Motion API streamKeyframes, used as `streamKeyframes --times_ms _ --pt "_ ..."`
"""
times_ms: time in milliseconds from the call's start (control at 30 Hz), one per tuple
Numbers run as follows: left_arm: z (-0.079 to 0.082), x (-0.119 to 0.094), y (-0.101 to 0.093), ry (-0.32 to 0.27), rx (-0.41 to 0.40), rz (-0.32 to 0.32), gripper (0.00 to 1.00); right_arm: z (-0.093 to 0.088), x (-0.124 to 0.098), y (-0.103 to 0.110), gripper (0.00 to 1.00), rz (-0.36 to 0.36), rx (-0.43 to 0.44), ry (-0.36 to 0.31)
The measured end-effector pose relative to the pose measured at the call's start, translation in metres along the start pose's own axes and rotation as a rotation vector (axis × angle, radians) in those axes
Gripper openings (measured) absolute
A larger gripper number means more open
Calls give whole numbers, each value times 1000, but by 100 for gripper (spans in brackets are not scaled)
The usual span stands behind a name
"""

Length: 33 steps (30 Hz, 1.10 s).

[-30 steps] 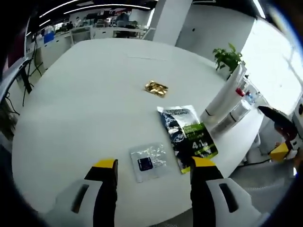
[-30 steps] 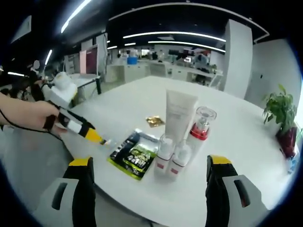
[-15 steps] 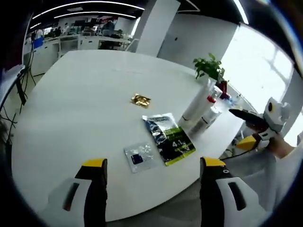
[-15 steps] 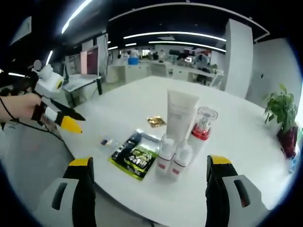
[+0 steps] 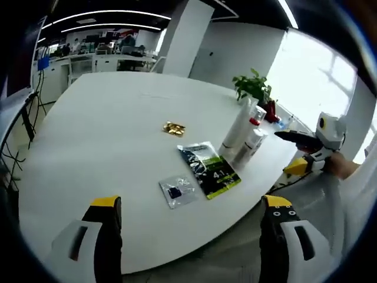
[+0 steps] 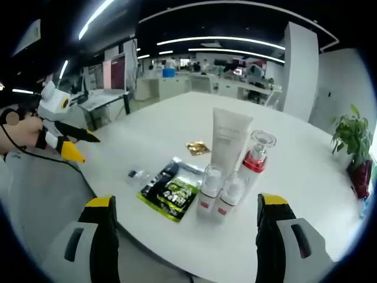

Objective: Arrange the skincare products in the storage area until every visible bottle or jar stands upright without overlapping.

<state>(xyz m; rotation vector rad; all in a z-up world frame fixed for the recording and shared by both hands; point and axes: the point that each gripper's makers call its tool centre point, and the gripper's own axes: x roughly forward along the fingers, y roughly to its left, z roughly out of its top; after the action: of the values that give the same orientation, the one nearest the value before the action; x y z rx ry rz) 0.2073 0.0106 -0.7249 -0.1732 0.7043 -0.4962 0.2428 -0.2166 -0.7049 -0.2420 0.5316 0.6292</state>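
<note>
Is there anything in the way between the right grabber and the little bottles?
Nothing visible. In the right gripper view the right gripper is open and the two small bottles stand straight ahead on bare white table. The green sachet lies flat to their left, off the path.

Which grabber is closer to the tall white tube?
Right. The right gripper faces the tube just past the small bottles; the left gripper hangs off the table's far side.

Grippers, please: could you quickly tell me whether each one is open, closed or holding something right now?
Left gripper: open, jaws wide apart, holding nothing.
Right gripper: open, jaws wide apart, holding nothing.
</note>
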Motion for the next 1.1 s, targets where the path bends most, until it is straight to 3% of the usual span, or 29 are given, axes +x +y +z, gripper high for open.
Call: streamKeyframes --times_ms 233,533,1100 --pt "-9 -3 2 3 13 1 97 -1 0 0 98 0 0 7" --pt "3 -5 -3 -54 37 -11 99 -2 0 0 98 -9 -1 13" --pt "-2 2 -1 -1 52 1 99 -4 2 0 98 -6 2 25"
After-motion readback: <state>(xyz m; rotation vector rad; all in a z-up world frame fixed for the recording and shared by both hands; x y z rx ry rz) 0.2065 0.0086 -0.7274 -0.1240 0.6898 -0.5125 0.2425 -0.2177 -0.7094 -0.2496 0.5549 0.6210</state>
